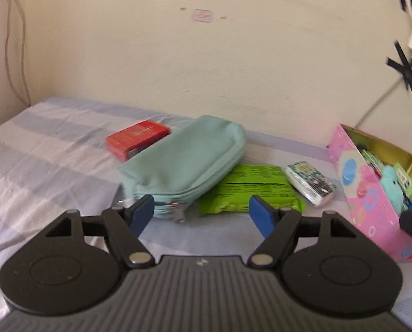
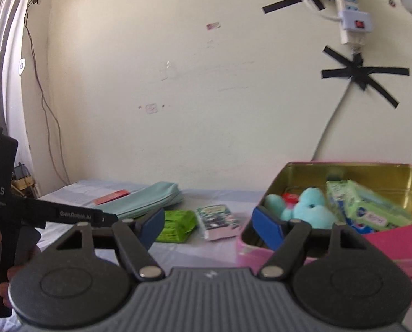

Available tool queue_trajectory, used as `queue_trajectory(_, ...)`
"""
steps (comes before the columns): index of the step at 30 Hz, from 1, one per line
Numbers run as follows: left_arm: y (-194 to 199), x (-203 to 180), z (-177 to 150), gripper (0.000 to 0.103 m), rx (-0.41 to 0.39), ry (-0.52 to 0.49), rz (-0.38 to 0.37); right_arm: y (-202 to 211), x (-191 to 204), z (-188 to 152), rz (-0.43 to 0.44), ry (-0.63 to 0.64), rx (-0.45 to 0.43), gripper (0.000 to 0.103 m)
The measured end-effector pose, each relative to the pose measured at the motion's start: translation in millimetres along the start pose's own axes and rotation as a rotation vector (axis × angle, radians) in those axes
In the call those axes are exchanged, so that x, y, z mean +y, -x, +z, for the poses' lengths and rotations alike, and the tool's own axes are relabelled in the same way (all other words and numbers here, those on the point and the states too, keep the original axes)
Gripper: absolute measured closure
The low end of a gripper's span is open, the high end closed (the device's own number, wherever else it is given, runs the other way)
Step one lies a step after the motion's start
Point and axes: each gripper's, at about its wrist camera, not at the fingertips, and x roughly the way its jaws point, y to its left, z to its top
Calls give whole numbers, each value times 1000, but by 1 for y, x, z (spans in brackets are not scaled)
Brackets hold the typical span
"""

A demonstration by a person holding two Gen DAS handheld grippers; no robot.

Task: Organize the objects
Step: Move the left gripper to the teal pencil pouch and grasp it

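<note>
On the striped bed sheet (image 1: pixel 40 149) lie a red box (image 1: pixel 137 141), a teal zip pouch (image 1: pixel 186 163), a green packet (image 1: pixel 250 191) and a small patterned tissue pack (image 1: pixel 309 182). My left gripper (image 1: pixel 202 215) hovers open just in front of the pouch and the green packet, with nothing between its blue pads. A pink tin (image 1: pixel 366 207) stands at the right. In the right wrist view the pink tin (image 2: pixel 330 168) holds a teal plush toy (image 2: pixel 308 207) and green packs (image 2: pixel 372 207). My right gripper (image 2: pixel 210 229) is open and empty beside the tin's near left corner.
A cream wall (image 1: pixel 206 69) rises directly behind the objects. A power strip (image 2: pixel 352 13) and black tape crosses (image 2: pixel 363 74) hang on it, with a cable running down behind the tin. The left gripper's black body (image 2: pixel 1 193), with a hand on it, fills the right wrist view's left edge.
</note>
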Motion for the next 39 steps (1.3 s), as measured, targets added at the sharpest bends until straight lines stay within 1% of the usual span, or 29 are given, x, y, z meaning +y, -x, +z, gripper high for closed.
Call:
queue_trajectory(2, -4, 38, 5, 23, 20, 124, 16, -13, 12, -4, 27, -10, 28, 32)
queue_trajectory(3, -7, 55, 7, 19, 28, 182, 21, -19, 18, -7, 38, -14, 39, 32)
queue_trajectory(4, -11, 70, 10, 17, 38, 236, 22, -24, 23, -9, 49, -17, 50, 32)
queue_trajectory(6, -19, 89, 13, 17, 53, 308, -2, -35, 32, -15, 71, -22, 79, 32)
queue_trajectory(8, -32, 98, 18, 16, 78, 341, -56, -44, 39, -22, 89, -30, 115, 32)
queue_trajectory(11, -56, 103, 18, 16, 173, 410, -118, -56, 40, -29, 115, -62, 175, 32)
queue_trajectory(12, -61, 103, 17, 15, 179, 434, -144, -58, 39, -30, 119, -74, 189, 32)
queue_trajectory(13, -61, 101, 17, 15, 170, 443, -146, -60, 39, -31, 122, -85, 199, 32)
queue_trajectory(14, -65, 98, 17, 15, 181, 454, -168, -62, 37, -32, 120, -93, 206, 32)
queue_trajectory(15, -67, 95, 16, 20, 184, 470, -191, -64, 36, -33, 117, -100, 213, 32)
queue_trajectory(16, -68, 93, 16, 42, 181, 482, -204, -66, 35, -34, 114, -105, 220, 32)
queue_trajectory(17, -71, 91, 15, 51, 205, 490, -204, -65, 35, -37, 110, -110, 227, 32)
queue_trajectory(18, -77, 90, 14, 66, 226, 505, -228, -67, 35, -39, 108, -112, 235, 32)
queue_trajectory(19, -79, 90, 11, 70, 234, 525, -248, -68, 35, -41, 105, -112, 241, 32)
queue_trajectory(22, -70, 90, 6, 79, 223, 501, -243, -68, 36, -41, 104, -102, 240, 32)
queue_trajectory(24, -57, 94, 0, 81, 227, 481, -254, -66, 37, -36, 105, -88, 230, 32)
queue_trajectory(25, -50, 97, -4, 81, 231, 459, -262, -65, 36, -33, 108, -81, 225, 32)
queue_trajectory(26, -39, 103, -8, 81, 233, 415, -268, -64, 36, -28, 113, -77, 217, 32)
queue_trajectory(27, -27, 107, -13, 81, 234, 357, -267, -63, 36, -22, 122, -72, 205, 32)
queue_trajectory(29, -4, 117, -26, 81, 251, 237, -294, -64, 35, -8, 139, -64, 179, 32)
queue_trajectory(31, 12, 131, -35, 80, 269, 163, -308, -70, 33, 3, 162, -77, 169, 31)
queue_trajectory(34, 27, 149, -38, 78, 291, 132, -302, -92, 35, 13, 228, -106, 208, 31)
queue_trajectory(36, 28, 155, -39, 76, 277, 132, -271, -114, 45, 10, 249, -87, 242, 32)
queue_trajectory(37, 27, 156, -40, 76, 279, 144, -275, -123, 51, 7, 255, -75, 261, 39)
queue_trajectory(38, 25, 155, -40, 76, 282, 155, -272, -128, 57, 4, 275, -63, 285, 61)
queue_trajectory(39, 24, 152, -41, 76, 276, 155, -263, -136, 63, -2, 287, -44, 323, 64)
